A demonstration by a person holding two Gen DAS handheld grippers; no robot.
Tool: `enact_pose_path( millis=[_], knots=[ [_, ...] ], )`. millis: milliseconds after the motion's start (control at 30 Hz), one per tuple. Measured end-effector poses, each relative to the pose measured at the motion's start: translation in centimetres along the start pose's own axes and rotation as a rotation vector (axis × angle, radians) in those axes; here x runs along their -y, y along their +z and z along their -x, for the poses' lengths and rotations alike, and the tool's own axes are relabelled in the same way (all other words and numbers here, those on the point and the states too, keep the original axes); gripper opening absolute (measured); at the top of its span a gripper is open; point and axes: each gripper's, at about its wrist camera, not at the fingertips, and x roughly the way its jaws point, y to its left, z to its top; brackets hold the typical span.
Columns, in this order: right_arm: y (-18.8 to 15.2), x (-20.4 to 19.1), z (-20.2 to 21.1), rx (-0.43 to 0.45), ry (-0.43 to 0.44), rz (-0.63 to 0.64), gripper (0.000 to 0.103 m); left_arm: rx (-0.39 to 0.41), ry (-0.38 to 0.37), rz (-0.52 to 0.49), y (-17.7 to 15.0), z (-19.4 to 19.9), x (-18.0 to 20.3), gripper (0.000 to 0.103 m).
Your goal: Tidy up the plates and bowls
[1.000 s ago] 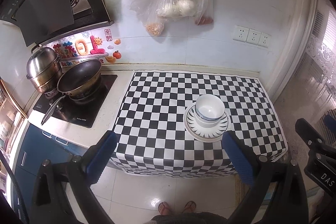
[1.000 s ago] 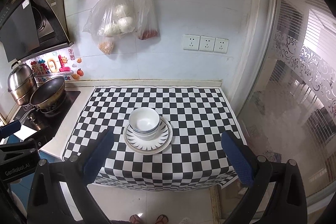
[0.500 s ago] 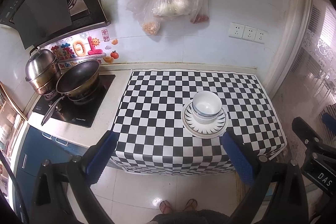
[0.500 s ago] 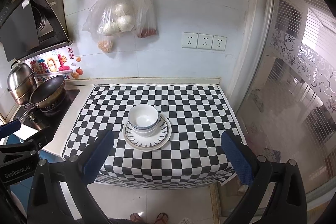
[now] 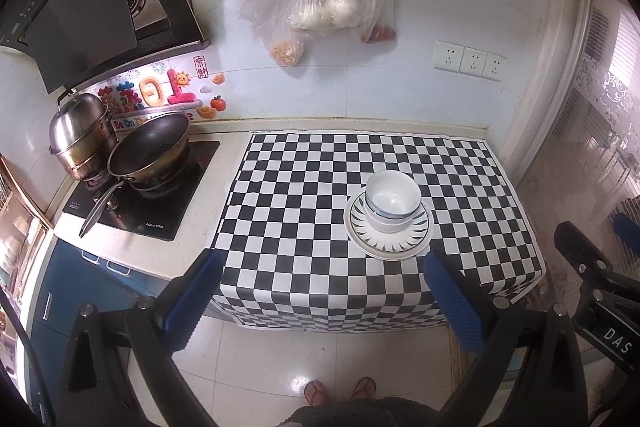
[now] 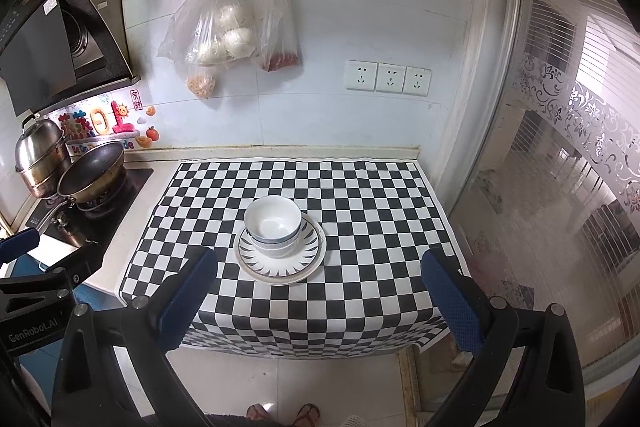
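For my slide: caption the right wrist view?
Open right gripper facing stacked white bowls on patterned plates, checkered cloth.

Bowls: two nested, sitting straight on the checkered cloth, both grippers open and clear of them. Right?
Not quite. The bowls sit on stacked plates, not straight on the checkered cloth; the right wrist view shows it. Left gripper and right gripper are open and clear.

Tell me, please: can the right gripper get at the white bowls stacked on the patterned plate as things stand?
Probably yes. The right gripper is open and empty, held back from the checkered cloth, and nothing stands between it and the stacked white bowls on the patterned plate.
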Motion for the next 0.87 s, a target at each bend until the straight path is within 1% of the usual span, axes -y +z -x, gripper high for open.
enact_pose_path(
  millis=[333, 867],
  knots=[
    [-0.1, 0.02, 0.09, 0.001, 0.002, 0.0, 0.103, 0.0, 0.006, 0.006, -0.52, 0.28, -0.49, 0.103],
    [-0.14, 0.22, -0.23, -0.004, 0.008, -0.002, 0.103, 0.006, 0.018, 0.012, -0.29, 0.2, -0.64, 0.103]
  ],
)
